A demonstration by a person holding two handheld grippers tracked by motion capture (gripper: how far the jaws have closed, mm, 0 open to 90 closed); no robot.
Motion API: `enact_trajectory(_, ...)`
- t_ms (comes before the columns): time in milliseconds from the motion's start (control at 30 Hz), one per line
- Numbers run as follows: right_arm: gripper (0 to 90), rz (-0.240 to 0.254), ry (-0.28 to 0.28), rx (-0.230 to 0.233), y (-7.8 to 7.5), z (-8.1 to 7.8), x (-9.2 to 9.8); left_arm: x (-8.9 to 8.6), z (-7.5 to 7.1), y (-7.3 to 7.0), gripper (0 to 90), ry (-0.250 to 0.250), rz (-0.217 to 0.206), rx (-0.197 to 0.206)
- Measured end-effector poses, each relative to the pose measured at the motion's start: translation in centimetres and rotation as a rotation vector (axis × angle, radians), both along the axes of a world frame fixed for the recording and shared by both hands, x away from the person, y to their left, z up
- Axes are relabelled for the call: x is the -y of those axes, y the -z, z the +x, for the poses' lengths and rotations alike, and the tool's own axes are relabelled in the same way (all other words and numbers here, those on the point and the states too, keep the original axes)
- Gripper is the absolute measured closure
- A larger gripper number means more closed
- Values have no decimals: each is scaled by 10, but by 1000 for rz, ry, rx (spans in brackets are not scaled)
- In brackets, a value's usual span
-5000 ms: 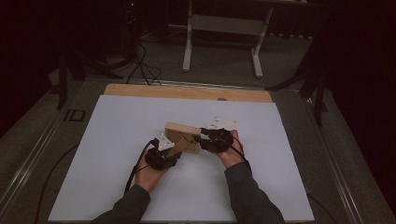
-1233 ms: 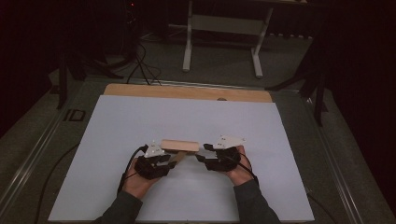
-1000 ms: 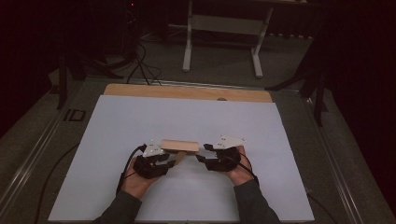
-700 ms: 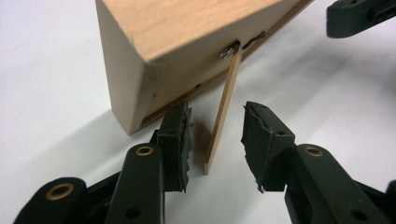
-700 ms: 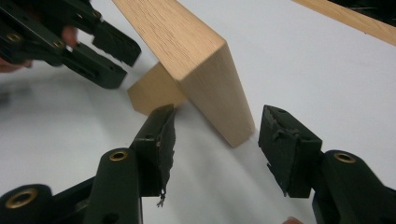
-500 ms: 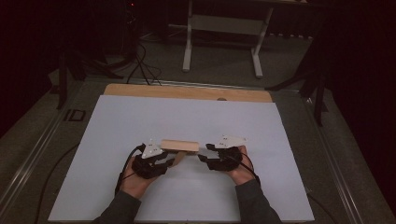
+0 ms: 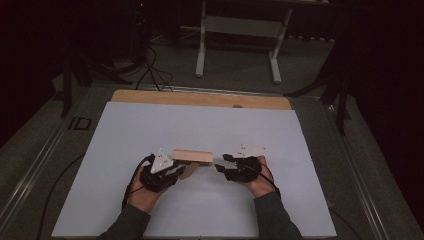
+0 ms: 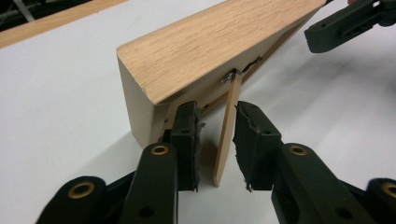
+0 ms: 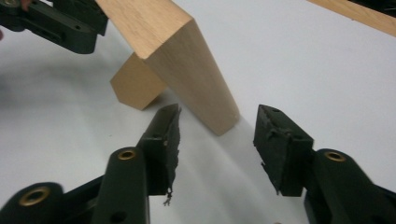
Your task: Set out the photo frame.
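Found a pale wooden frame (image 7: pixel 192 156) standing on its long lower edge near the middle of the white table sheet (image 7: pixel 200 125), leaning back and propped from behind by a thin wooden stand (image 8: pixel 226 135). Saw light oak-like grain running lengthwise along the broad top face, with rounded corners and a plain, smooth end face. Noted a small metal hinge (image 8: pixel 231 76) fixing the stand's upper end to the frame's back, the stand's foot resting on the sheet. Placed the left gripper (image 8: pixel 215 109) at the frame's left end, behind it, jaws just then closing with the stand between them; saw a clear gap still on one side and the other pad very close, so counted them as apart, not yet clamped. Placed the right gripper (image 9: pixel 219 112) at the frame's right end, jaws likewise closing yet standing wide, the lower corner of the frame just ahead of the tips and touched by neither pad. Saw both grippers in the high view flanking the frame, hands low on the sheet.
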State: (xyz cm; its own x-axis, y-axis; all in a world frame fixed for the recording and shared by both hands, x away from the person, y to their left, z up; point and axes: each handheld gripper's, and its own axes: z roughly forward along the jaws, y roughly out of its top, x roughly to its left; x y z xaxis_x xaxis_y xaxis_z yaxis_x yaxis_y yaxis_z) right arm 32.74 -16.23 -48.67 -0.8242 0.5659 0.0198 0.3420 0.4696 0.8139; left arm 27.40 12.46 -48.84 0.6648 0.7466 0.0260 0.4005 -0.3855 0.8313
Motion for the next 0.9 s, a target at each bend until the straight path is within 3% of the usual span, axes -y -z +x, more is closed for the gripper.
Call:
enact_trajectory(267,629,14,66,19,-1,4,3,1,0,-2,792,-13,-6,22)
enact_trajectory(400,746,46,102,39,-2,6,1,1,2,-1,859,-20,-9,20)
enact_trajectory(600,883,40,117,51,-1,11,-9,1,4,-2,894,-31,-8,19)
enact_trajectory(700,896,44,123,43,-1,16,-13,0,5,-2,894,-33,-7,21)
enact_trajectory(900,896,109,102,16,-6,21,-23,1,6,-1,895,-31,0,17)
